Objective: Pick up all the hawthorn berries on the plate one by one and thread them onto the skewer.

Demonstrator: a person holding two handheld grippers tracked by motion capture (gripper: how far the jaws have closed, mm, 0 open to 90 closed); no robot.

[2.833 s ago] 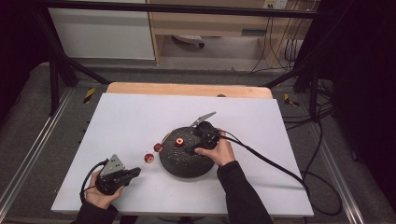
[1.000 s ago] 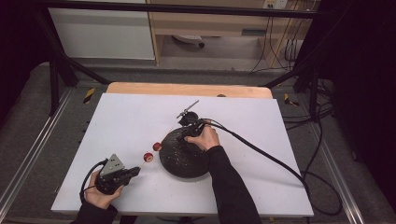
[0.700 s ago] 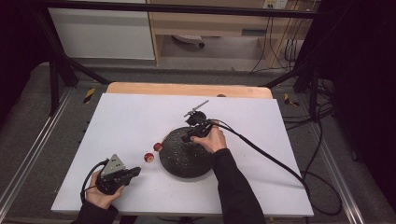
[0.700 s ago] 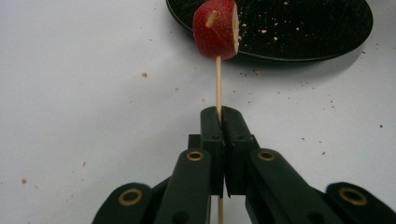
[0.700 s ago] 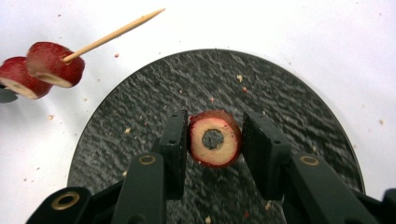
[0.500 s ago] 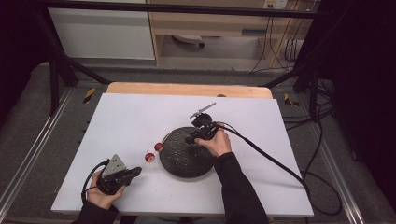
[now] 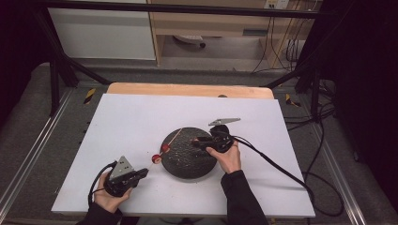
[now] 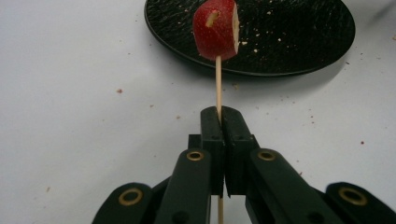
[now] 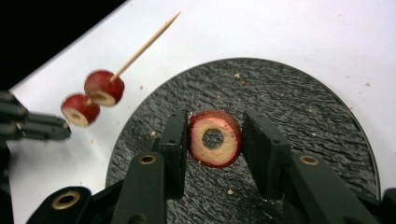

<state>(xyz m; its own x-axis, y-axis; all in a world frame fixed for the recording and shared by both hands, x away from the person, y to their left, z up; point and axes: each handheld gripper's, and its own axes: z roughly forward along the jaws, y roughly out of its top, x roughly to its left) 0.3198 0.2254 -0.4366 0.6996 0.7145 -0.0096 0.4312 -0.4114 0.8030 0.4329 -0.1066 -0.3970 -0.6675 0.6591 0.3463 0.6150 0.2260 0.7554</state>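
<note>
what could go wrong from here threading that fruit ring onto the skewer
1. The right gripper holds the fruit ring by its rim alone; a push against the skewer could make it tilt or slip out.
2. The ring's hole is small and the skewer tip is thin, so it may miss and pierce the flesh.
3. The left gripper grips the skewer low down, so its long free end may wobble or bend.

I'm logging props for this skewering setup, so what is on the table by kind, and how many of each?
Red fruit slices: 3, two on the skewer, one between the right gripper jaws
Wooden skewer: 1
Black plate: 1
Grippers: 2, including the left gripper
Total: 7
</note>
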